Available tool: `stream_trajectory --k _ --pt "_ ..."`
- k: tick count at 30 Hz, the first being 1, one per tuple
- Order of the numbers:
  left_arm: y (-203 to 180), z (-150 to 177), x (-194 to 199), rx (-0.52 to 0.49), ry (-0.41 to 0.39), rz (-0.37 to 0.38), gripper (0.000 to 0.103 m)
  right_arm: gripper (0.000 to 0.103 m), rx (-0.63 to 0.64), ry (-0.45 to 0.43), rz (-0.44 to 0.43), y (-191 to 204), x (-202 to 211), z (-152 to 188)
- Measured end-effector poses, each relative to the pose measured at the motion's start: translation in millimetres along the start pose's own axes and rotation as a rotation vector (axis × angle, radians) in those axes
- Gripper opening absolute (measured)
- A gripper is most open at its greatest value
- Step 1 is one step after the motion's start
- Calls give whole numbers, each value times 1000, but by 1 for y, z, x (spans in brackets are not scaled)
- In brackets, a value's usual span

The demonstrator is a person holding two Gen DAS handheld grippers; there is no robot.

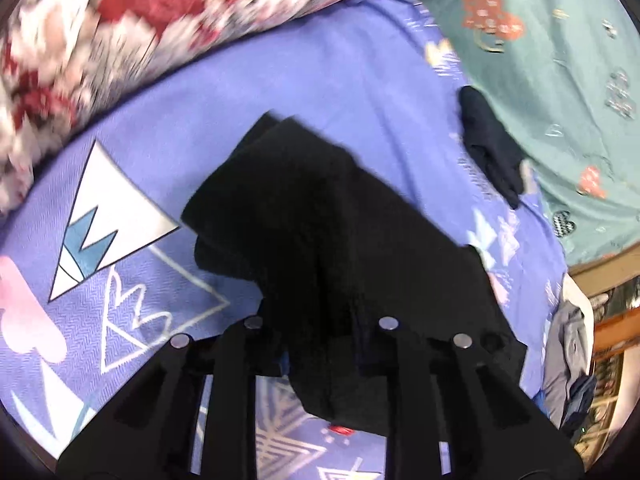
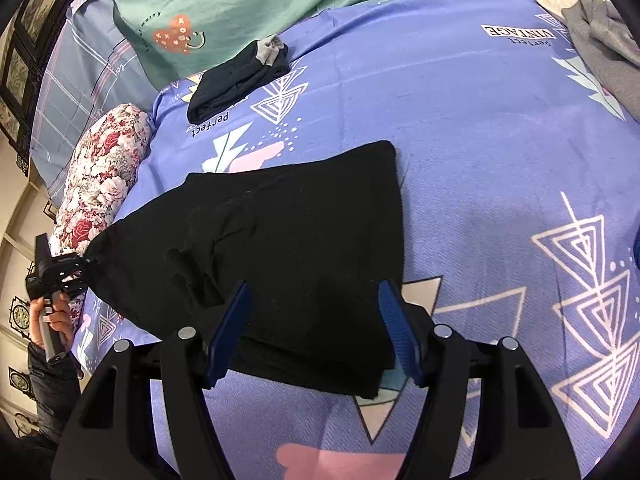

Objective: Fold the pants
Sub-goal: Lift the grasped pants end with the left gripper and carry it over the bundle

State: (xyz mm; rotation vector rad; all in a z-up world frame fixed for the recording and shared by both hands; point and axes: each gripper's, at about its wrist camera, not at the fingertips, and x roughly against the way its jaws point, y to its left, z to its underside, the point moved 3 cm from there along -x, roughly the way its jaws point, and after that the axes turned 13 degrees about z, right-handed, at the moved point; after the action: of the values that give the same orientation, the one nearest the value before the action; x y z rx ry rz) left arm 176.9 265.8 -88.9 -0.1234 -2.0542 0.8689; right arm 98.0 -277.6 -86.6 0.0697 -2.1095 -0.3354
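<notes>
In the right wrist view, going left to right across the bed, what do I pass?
Left tool pinching the pants' corner → floral bolster → black pants → bare purple sheet → grey garment at the far right edge.

On the purple bedsheet (image 2: 460, 92), seen from the right wrist view, the word "perfect" is printed upside down in dark letters just beside the folded dark garment (image 2: 236, 80). Farther right on the same sheet, "VINTAGE" stands in a dark box with "perfect" beneath it, also upside down. The green pillowcase (image 2: 224, 4) bears small lettering ending in "worry". The left wrist view shows no readable text.
</notes>
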Motion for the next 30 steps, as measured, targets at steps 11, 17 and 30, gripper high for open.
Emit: stream_trajectory --k 11,17,30 --pt "-79 21 23 -238 -27 32 20 67 -7 -18 -12 -4 9 5" --pt "-134 44 23 -368 -3 98 19 67 -22 -24 -21 -12 12 7" --pt "-212 104 -24 -505 126 191 15 67 -51 -33 -41 -35 18 13"
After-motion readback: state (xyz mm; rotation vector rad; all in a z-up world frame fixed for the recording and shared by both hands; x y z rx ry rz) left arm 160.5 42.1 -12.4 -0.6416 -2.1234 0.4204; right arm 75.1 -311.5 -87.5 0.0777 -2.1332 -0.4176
